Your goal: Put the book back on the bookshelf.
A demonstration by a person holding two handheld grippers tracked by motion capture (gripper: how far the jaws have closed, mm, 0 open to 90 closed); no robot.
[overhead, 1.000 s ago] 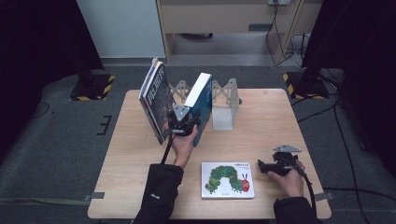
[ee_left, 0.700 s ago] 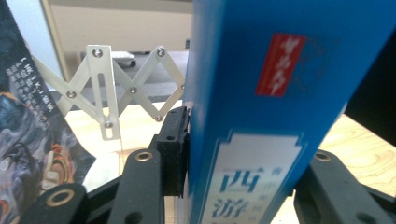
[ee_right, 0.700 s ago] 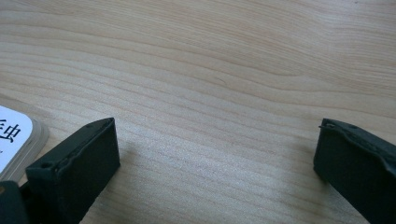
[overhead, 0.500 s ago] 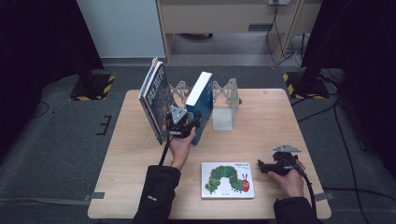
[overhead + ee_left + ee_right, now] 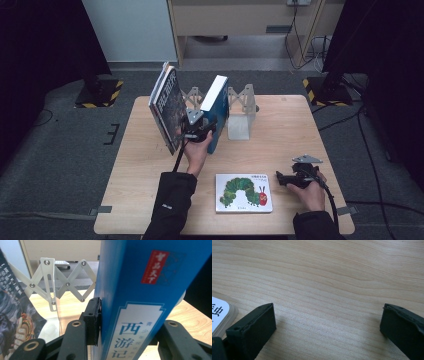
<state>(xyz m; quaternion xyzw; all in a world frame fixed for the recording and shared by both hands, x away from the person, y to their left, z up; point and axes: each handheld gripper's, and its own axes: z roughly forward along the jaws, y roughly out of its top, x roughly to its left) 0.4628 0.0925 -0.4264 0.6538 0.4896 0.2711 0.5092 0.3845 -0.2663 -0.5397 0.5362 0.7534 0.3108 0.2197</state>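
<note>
Left gripper (image 5: pixel 199 131) clamps tall blue hardcover book (image 5: pixel 140 300) between fingers, shelving it; next, seat upright, release. Right gripper (image 5: pixel 327 327) open, idle.

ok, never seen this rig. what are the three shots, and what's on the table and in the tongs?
No robot arm: a person holds hand tongs in each hand. One camera looks down from above the table; the other two ride on the tongs.

The left tongs are clamped on an upright blue book, beside a leaning dark-covered book and a white folding book rack. A caterpillar picture book lies flat near the front edge. The right tongs rest open on the wood beside it, holding nothing.
</note>
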